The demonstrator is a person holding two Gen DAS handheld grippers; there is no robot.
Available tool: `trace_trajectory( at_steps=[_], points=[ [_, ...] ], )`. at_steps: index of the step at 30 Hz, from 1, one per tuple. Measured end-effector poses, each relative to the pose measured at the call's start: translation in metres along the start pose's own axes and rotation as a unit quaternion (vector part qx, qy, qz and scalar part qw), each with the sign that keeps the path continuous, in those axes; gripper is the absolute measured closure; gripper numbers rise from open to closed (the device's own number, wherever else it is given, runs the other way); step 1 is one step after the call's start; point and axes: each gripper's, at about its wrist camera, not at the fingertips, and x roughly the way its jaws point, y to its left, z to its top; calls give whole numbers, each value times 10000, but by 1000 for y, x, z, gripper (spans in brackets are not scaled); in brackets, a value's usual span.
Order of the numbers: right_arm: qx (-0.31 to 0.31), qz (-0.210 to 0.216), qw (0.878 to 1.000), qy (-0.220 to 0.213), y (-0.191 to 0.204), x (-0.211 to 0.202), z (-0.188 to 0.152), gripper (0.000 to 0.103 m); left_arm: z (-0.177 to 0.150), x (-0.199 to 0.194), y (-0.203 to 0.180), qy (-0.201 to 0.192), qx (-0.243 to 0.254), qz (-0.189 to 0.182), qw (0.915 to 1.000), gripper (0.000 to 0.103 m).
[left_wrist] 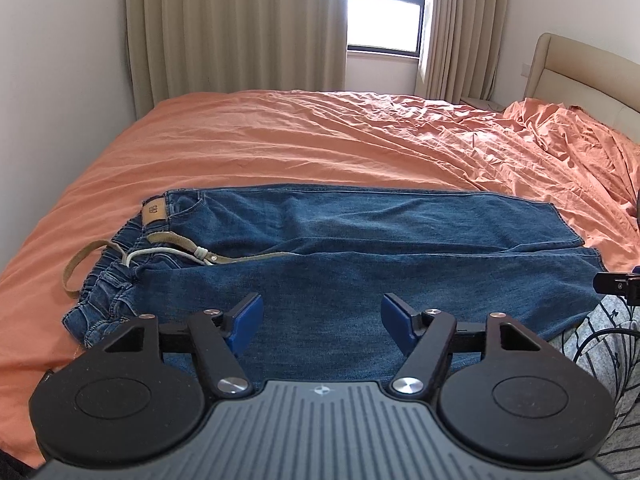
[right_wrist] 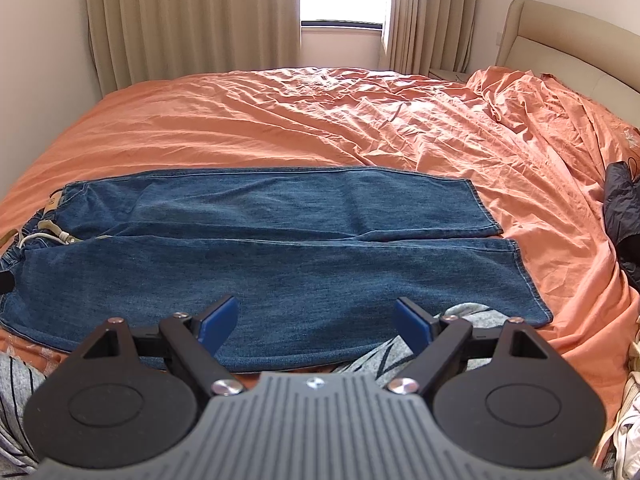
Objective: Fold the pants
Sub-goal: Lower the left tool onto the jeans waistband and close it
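Fingers of both the left gripper [left_wrist: 322, 320] and right gripper [right_wrist: 317, 322] are spread wide, holding nothing, above the jeans [right_wrist: 280, 264], which lie flat on the orange bed [right_wrist: 280, 120], legs side by side; apparently no fold yet made.

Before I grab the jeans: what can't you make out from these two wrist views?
- Jeans near edge: left wrist view, hidden behind the open left gripper.
- Waistband: right wrist view, cut off by the left edge.
- Dark bundle: right wrist view, cut off by the right edge; unidentifiable.
- Right gripper is open.
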Motion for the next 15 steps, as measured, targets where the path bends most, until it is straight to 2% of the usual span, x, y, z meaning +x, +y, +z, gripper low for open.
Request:
trace_trajectory(
  at_steps=[2, 7, 9, 15],
  points=[
    [-42, 79, 10000, -38, 1, 6, 2, 22, 4, 5, 10, 78, -52, -11, 10000, 32],
    [202, 494, 9984, -198, -6, 27, 9, 22, 15, 21, 45, 235, -121, 159, 9995, 62],
    [360, 609, 9973, -194, -9, 38, 13, 22, 20, 29, 61, 282, -66, 233, 9993, 64],
    [198, 734, 9971, -65, -3, 77, 25, 27, 38, 65, 130, 594, -179, 204, 9979, 64]
  ],
)
